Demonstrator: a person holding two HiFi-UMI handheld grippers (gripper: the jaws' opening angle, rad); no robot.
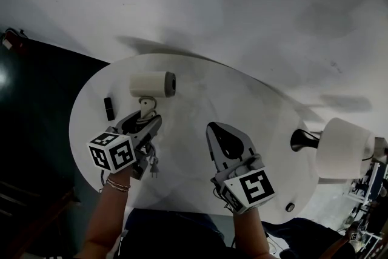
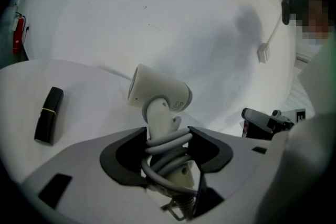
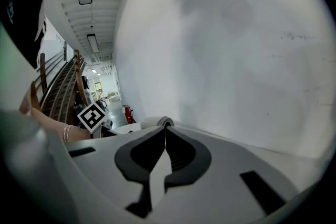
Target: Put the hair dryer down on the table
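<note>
the left gripper (image 2: 168, 136) is pinching the hair dryer (image 2: 160, 93) by its handle, its jaws pressing on the grey cord (image 2: 167, 157) wound round that handle. the dryer's fat white head is pointing away from the gripper, toward twelve o'clock. in the head view the dryer (image 1: 151, 84) is hanging over the ten o'clock part of the oval white table (image 1: 200, 88). a small black stick (image 1: 108, 108) is lying just beside it at about eight o'clock. whether the dryer's head is already touching the tabletop is not clear from any view.

the right gripper (image 1: 221, 128) is idling near the table's middle, its jaws pressed together on nothing, well apart from the dryer. a white paper roll (image 1: 342, 148) is standing at the table's three o'clock edge.

the step in hand looks like the set-down itself: the dryer is over bare table and not yet released. the next move is probably calling for the left hand to bring the dryer to rest on its side, clear of the black stick, then spread the jaws wide enough for the cord loops to slip free without dragging the dryer along
</note>
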